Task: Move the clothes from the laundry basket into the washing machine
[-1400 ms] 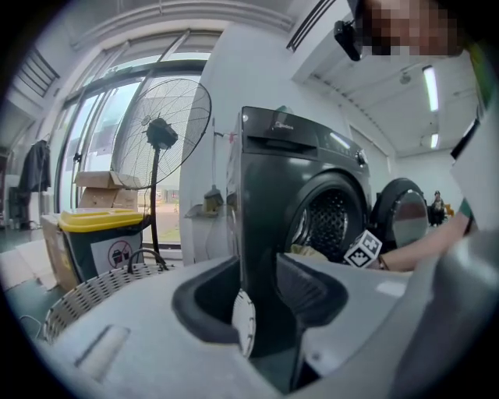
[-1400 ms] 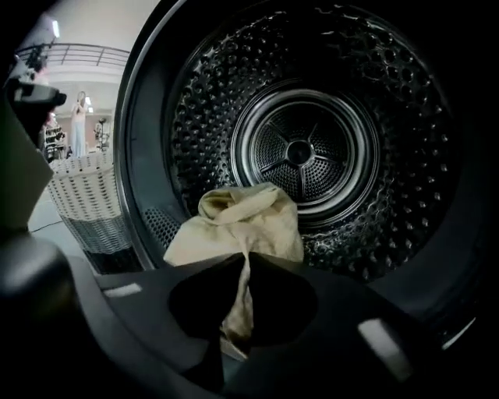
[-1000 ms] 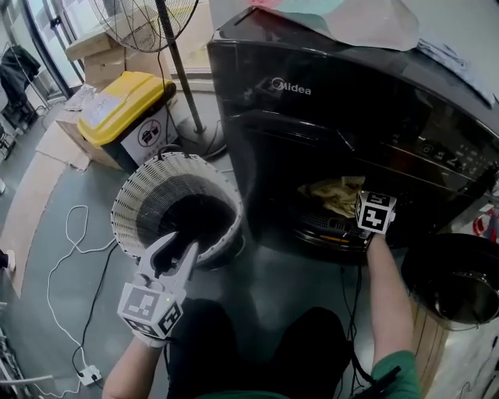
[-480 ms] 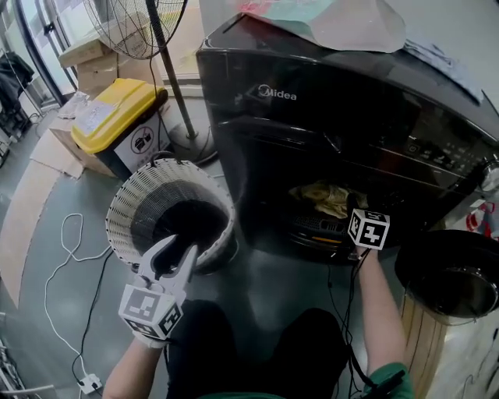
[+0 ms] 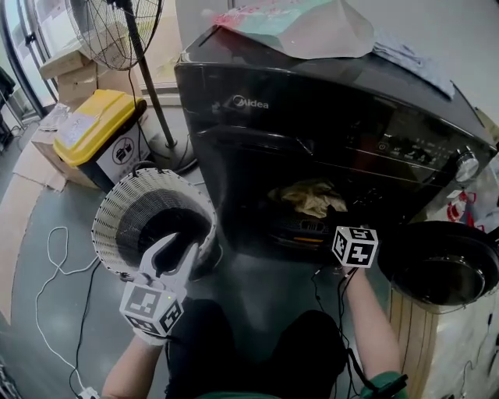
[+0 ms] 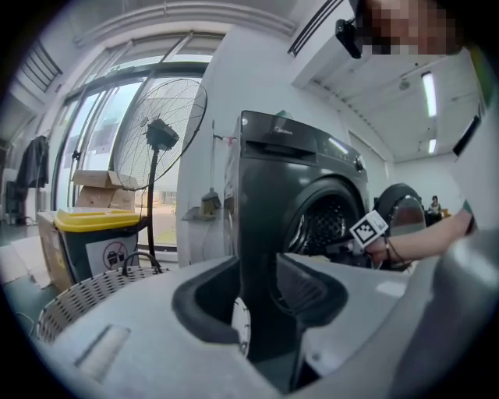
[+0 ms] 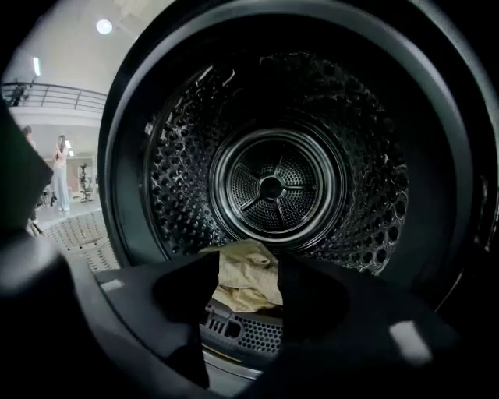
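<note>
A tan crumpled cloth (image 5: pixel 312 199) lies at the front of the black washing machine's (image 5: pixel 312 117) drum (image 7: pixel 273 187). My right gripper (image 7: pixel 248 269) hangs just outside the drum mouth. It is open, and the cloth (image 7: pixel 245 277) shows beyond the gap, untouched. In the head view only its marker cube (image 5: pixel 355 245) shows. My left gripper (image 5: pixel 173 253) stands open and empty over the near rim of the white lattice laundry basket (image 5: pixel 117 210). The basket's inside looks dark, and I cannot tell what it holds.
The machine's round door (image 5: pixel 440 269) hangs open at the right. A yellow-lidded bin (image 5: pixel 93 128), a fan on a pole (image 5: pixel 148 101) and cardboard boxes stand behind the basket. A white cable (image 5: pixel 54 249) trails on the floor. A plastic bag (image 5: pixel 304 23) lies on the machine's top.
My right gripper has drawn back from the cloth and out of the drum mouth, leaving the cloth inside. The left gripper has stayed over the basket's near rim.
</note>
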The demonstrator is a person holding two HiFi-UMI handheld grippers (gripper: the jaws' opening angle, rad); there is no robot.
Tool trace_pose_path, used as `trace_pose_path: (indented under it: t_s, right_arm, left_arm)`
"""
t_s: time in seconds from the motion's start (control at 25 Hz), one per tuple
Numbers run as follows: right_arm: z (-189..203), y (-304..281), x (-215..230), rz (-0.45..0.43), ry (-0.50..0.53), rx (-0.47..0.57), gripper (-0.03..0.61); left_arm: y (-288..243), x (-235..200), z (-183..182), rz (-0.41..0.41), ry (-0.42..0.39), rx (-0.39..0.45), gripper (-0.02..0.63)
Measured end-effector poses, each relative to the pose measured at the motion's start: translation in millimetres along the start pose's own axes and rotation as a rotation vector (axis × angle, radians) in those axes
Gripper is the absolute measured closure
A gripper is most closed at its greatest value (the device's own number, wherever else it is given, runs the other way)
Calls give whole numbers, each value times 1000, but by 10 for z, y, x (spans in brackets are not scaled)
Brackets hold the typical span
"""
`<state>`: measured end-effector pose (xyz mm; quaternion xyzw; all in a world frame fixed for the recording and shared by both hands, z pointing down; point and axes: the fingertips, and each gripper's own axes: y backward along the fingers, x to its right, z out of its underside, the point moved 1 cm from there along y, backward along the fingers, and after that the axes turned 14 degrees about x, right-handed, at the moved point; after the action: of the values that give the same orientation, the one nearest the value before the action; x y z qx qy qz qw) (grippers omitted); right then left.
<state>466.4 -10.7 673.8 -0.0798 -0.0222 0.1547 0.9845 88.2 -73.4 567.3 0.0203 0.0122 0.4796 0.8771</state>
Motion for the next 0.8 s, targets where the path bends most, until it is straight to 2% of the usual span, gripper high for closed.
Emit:
trace_pose_path:
  t_s: [0.16, 0.48, 0.8]
  right_arm:
    - [-231, 214, -151, -33, -17, 54, 357]
    - [-743, 741, -396, -95, 23, 182, 360]
    - [-1145, 1214, -325, -51, -30, 330, 421]
  left_arm:
    - [-35, -38, -53, -7, 1, 16, 468]
    - [-150, -99, -169, -27, -4, 46, 471]
    - [-285, -15, -262, 0, -22, 58, 471]
